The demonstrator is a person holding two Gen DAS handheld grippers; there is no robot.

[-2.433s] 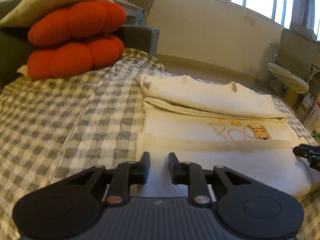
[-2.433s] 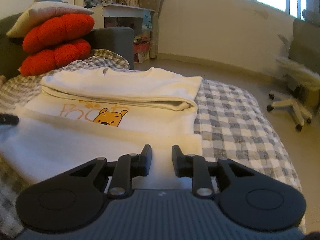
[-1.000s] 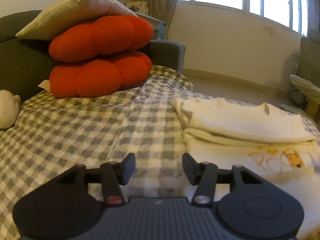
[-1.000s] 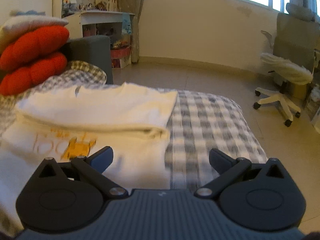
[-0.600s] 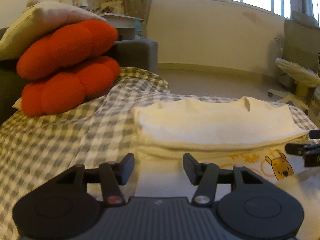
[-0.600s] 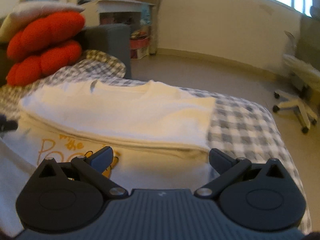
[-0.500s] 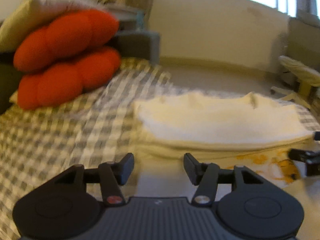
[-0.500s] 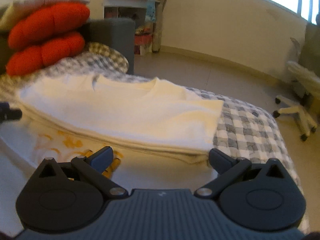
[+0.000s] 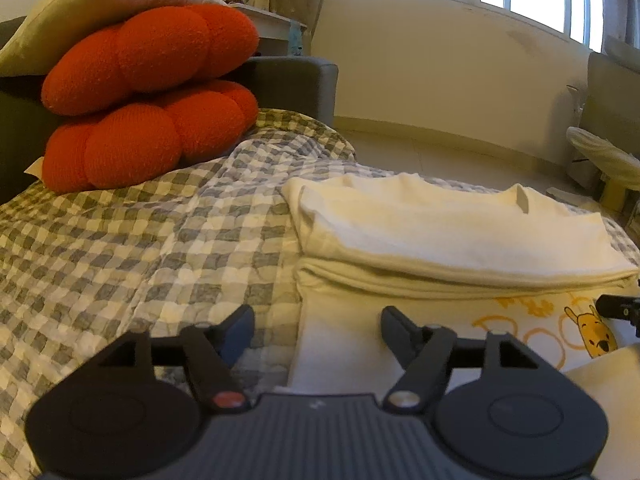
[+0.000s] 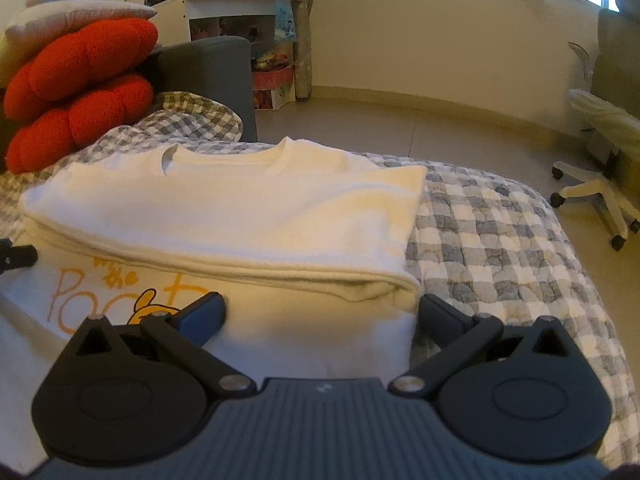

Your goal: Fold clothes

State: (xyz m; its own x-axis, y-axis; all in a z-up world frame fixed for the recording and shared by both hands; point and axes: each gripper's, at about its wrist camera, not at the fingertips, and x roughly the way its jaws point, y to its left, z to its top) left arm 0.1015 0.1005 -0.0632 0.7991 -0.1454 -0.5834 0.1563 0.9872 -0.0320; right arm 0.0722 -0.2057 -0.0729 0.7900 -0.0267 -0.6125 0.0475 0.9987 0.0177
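Note:
A cream T-shirt (image 9: 448, 224) with a yellow bear print (image 9: 596, 332) lies partly folded on the checked bedcover (image 9: 160, 248); its collar half is folded over toward me, forming a thick fold edge. My left gripper (image 9: 316, 328) is open and empty, low over the shirt's left edge just before the fold. In the right wrist view the same shirt (image 10: 240, 208) fills the middle, and my right gripper (image 10: 320, 312) is open wide and empty at the fold's right corner. The other gripper's tip shows at each view's side edge.
Two red cushions (image 9: 148, 108) under a beige pillow (image 9: 100, 12) lean on a grey sofa arm (image 9: 296, 84) at the back left. A wheeled office chair (image 10: 600, 184) stands on the floor to the right. The bedcover's right edge (image 10: 560, 280) drops to the floor.
Both grippers have let go of the shirt's lower hem, opened, and moved forward to the two ends of the thick fold edge. The hem now lies folded over near me.

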